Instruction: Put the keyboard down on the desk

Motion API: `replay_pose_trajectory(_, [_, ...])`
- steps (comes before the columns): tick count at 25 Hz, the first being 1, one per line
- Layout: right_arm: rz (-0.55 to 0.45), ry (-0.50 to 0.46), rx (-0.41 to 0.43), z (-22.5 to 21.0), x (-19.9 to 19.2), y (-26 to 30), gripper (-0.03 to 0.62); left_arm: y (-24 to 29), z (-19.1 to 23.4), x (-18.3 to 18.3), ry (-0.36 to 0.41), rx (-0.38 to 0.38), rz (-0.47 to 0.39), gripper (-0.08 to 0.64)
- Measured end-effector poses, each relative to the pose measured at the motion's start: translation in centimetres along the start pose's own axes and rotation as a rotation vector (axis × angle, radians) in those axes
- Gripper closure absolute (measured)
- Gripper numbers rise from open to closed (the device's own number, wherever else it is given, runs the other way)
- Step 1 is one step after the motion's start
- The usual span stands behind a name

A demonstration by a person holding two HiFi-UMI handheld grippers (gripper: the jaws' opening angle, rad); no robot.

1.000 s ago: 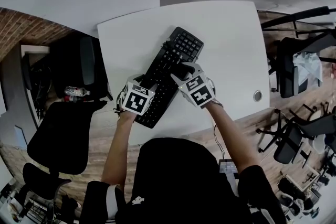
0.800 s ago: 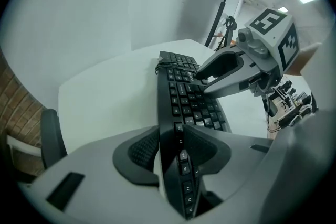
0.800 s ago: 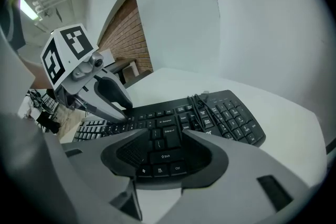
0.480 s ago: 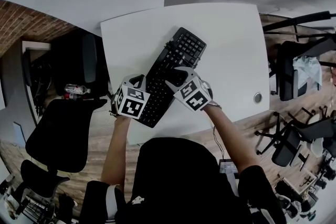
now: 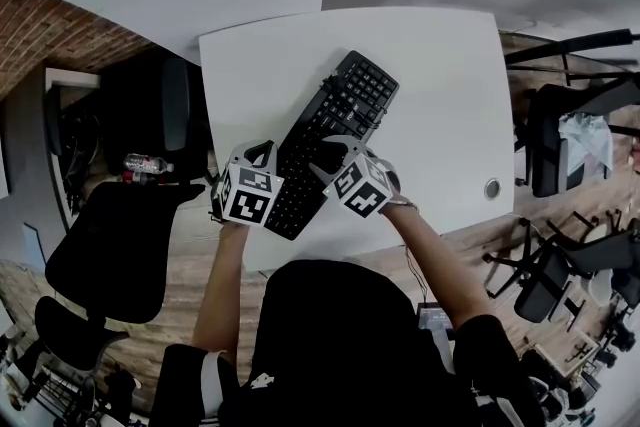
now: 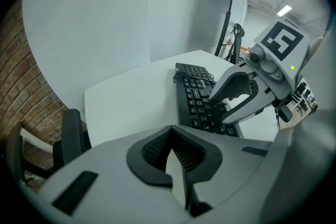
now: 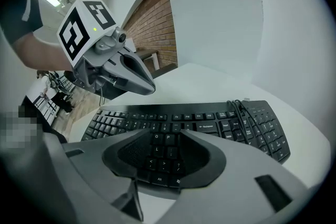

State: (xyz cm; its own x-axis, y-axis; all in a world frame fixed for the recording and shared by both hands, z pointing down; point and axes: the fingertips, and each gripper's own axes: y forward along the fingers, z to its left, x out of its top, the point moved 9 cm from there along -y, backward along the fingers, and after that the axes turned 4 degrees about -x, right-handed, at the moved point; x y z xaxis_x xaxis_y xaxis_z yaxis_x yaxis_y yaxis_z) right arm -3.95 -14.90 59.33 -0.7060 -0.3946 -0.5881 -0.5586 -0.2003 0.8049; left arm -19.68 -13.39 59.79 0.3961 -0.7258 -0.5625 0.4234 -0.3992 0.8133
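The black keyboard [image 5: 340, 120] lies flat and slantwise on the white desk [image 5: 440, 85], its cable coiled on the keys at the far end. My left gripper [image 5: 262, 155] is just left of the keyboard's near end, off it, shut with nothing between the pads [image 6: 170, 152]. My right gripper [image 5: 336, 153] hangs over the keyboard's near-right edge. Its jaws have just been closing a little but stand wide apart, and the keys [image 7: 160, 149] show in the gap with no pad pressing on them. Each gripper appears in the other's view: the right gripper [image 6: 239, 99] and the left gripper [image 7: 144, 84].
A black office chair [image 5: 120, 255] stands at the near left, with a second chair [image 5: 168, 110] and a water bottle [image 5: 145, 166] by the desk's left edge. More chairs [image 5: 560, 135] are to the right. A round cable hole [image 5: 491, 187] sits near the desk's right front corner.
The left gripper has drawn off the keyboard's near end to the left and shut. The right gripper has slid back along the keyboard and rolled. The keyboard has stayed flat on the desk.
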Motion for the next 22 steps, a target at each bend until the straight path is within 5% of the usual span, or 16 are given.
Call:
replay_pose_trajectory(3, [-0.006,0.001,-0.006,0.2,-0.1,-0.2,0.396,-0.4,-0.3,0.0,0.006,0.000,-0.029,0.549])
replay_pose_trajectory(9, [-0.037,0.012,-0.058,0.2,-0.3,-1.9,0.528,-2.3,-1.2,0.1,-0.013,0.049,-0.147,0.549])
replay_pose_trajectory(12, [-0.061,0.039,-0.077,0.1,-0.6,-2.9,0.540,-3.6,-1.6,0.6,-0.054,0.053,-0.220,0.549])
replay_pose_trajectory(16, [-0.101,0.100,-0.096,0.2,-1.0,-4.3,0.545,-5.2,-2.5,0.6,-0.219,0.002,-0.327,0.549])
replay_pose_trajectory(22, [-0.188,0.102,-0.160,0.5,-0.8,-7.4,0.545,-7.2,-4.9,1.2,-0.232,-0.005,-0.412,0.549])
